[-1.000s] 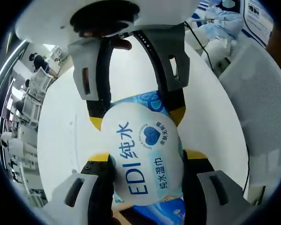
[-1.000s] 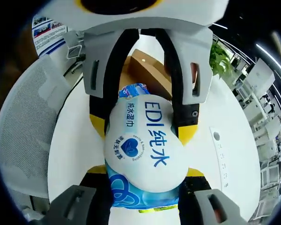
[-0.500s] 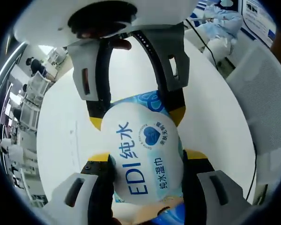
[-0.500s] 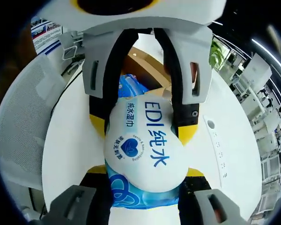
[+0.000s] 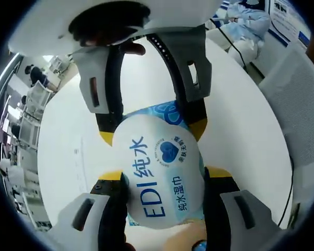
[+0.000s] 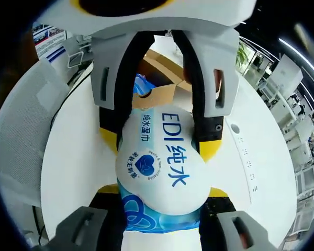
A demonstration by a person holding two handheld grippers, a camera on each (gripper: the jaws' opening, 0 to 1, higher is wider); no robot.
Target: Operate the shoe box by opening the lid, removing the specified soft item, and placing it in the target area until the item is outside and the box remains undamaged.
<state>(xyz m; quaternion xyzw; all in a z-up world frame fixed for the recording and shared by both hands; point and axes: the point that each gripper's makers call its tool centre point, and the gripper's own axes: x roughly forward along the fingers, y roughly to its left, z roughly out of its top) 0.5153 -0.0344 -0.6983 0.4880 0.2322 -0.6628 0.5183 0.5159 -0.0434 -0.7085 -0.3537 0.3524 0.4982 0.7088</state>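
A soft pack of wet wipes [image 5: 159,175], white with blue print and a blue patterned end, hangs over the white table [image 5: 240,120]. My left gripper [image 5: 165,174] is shut on it from the bottom of the left gripper view. My right gripper [image 5: 153,133] grips the far end from above. In the right gripper view the same wipes pack [image 6: 159,167] sits between my right gripper [image 6: 162,191] and my left gripper [image 6: 159,144]. Behind them stands the open brown shoe box [image 6: 159,70] with a blue item [image 6: 141,83] inside.
A grey mesh chair [image 6: 29,130] stands beside the round table [image 6: 78,172]. A white strip with small holes [image 6: 246,157] lies on the table. A cable [image 5: 227,39] runs off the far edge. Office desks, chairs and a person [image 5: 31,73] are in the background.
Both grippers keep the same hold on the wipes pack. The background has shifted, and the shoe box shows lower behind the left gripper in the right gripper view.
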